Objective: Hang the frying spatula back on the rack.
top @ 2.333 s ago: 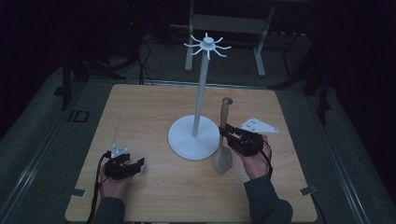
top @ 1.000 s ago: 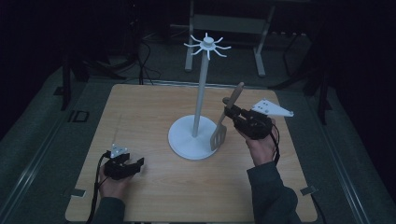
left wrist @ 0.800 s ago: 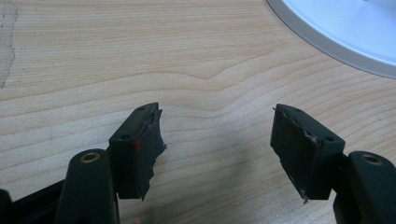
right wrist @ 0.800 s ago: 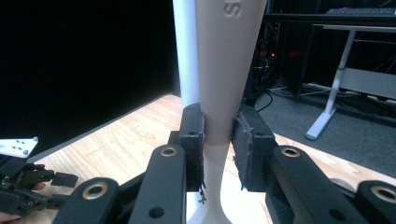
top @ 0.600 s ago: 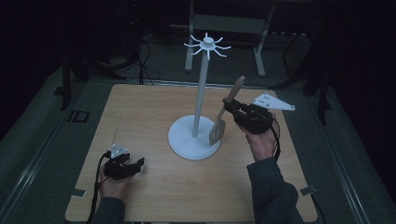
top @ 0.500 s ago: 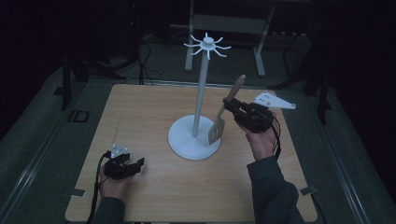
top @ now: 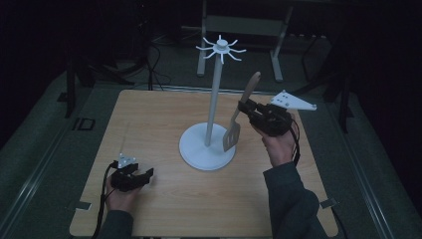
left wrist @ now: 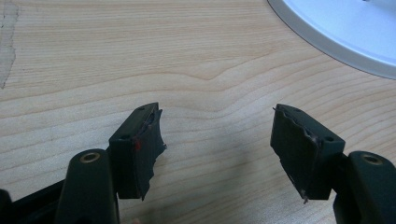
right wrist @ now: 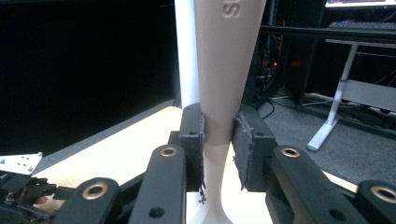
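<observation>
In the high view a wooden worktop [top: 164, 209] fills the middle of the frame, with dark floor all around it. A white stand [top: 213, 104] is in the middle of the worktop. It has a round flat base, a thin tall pole, and little hooks that stick out like a star at the top.

The right tool [top: 247, 108] is at the right of the middle of the frame, held up in the air by a hand [top: 276, 146] in a dark sleeve. Its jaws are pinching a spatula [top: 241, 113] by the handle. The spatula is tilted: the handle end points up and to the right, and the flat slotted blade hangs down, above the right edge of the stand's base. The blade is just beside the pole and does not touch it.

In the right gripper view the pale spatula handle [right wrist: 219, 79] goes up between the two black jaws, which press on it from both sides. The white pole is just behind it.

The left tool [top: 143, 176] is at the lower left of the high view, low over the worktop and well apart from the stand. In the left gripper view its jaws are spread wide with only bare wood between them. The edge of the white base [left wrist: 345, 32] shows at the upper right of that view.
</observation>
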